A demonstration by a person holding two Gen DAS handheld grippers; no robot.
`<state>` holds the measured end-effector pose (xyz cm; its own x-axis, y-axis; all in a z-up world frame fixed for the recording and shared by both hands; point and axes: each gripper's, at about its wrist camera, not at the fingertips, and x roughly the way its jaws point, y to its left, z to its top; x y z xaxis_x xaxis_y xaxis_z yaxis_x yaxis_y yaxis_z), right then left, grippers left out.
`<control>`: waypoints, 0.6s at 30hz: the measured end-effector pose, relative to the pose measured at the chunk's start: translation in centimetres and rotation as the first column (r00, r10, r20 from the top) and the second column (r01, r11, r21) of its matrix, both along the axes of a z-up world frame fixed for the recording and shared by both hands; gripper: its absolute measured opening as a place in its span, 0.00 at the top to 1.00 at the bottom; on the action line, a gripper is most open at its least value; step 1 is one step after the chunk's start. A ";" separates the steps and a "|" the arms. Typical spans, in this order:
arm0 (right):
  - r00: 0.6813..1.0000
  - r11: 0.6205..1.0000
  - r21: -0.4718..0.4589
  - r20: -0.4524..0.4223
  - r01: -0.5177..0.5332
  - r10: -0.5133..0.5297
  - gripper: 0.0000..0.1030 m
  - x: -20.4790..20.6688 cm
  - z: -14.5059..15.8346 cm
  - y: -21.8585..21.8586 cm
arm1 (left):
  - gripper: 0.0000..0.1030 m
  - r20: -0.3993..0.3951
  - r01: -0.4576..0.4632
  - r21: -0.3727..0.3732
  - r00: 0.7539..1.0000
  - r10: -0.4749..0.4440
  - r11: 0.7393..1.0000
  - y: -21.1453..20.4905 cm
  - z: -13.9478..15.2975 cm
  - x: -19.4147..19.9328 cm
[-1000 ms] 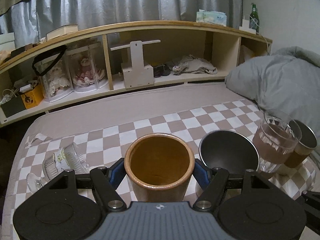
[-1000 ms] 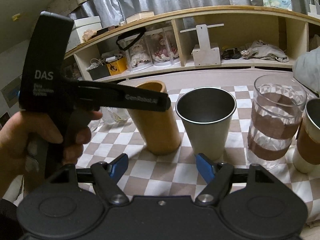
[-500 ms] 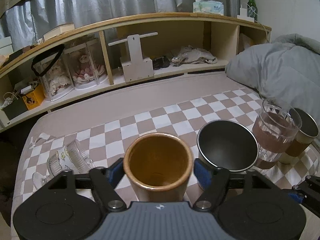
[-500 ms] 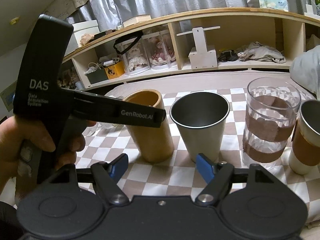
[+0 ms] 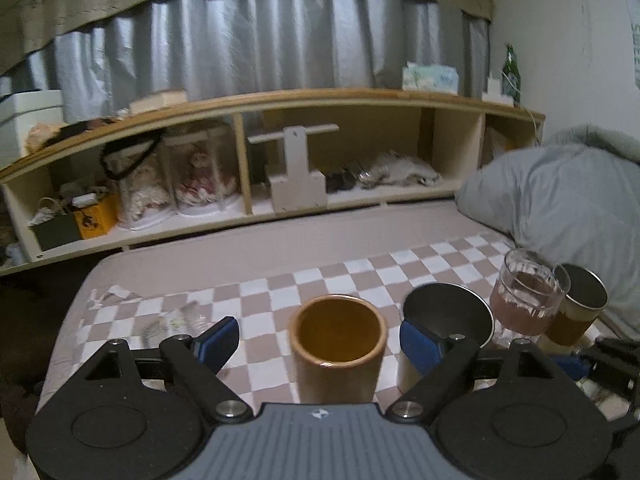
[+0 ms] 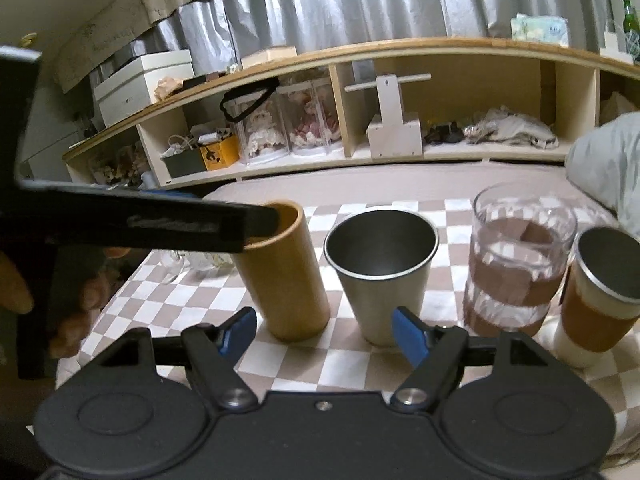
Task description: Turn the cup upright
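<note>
Bamboo cup (image 5: pixel 338 344) upright on the checkered bed cover (image 5: pixel 264 292), between my left tool (image 5: pixel 320 340) fingers, spread apart and clear; rigid, light, smooth-walled, best gripped mid-body.

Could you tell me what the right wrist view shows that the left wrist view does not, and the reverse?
Only the right wrist view shows the left gripper's black body from outside, reaching over the wooden cup, the hand holding it, and the cups' sides down to the checkered cloth.

Only the left wrist view looks down into the wooden cup, standing free between open jaws, and shows more of the grey pillow.

Both show the wooden cup, steel cup, glass, sleeved cup, all upright, and the shelf.
</note>
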<state>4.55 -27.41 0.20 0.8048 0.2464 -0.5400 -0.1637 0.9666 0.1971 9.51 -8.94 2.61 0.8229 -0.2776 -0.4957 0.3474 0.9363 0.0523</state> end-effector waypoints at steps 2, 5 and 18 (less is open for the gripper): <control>1.000 1.000 -0.011 0.026 0.003 -0.002 0.26 -0.4 0.5 0.0 | 0.15 0.025 -0.021 -0.004 0.999 0.021 1.000 0.8 0.2 -1.0; 0.998 1.000 -0.027 0.064 0.003 -0.001 0.26 -1.1 1.3 0.1 | 0.14 0.058 -0.052 -0.007 0.997 0.053 0.999 2.2 0.4 -2.4; 0.986 0.996 -0.093 0.167 0.014 0.002 0.20 -3.4 3.4 1.4 | 0.01 0.122 -0.148 -0.063 0.980 0.154 0.987 6.9 0.2 -7.5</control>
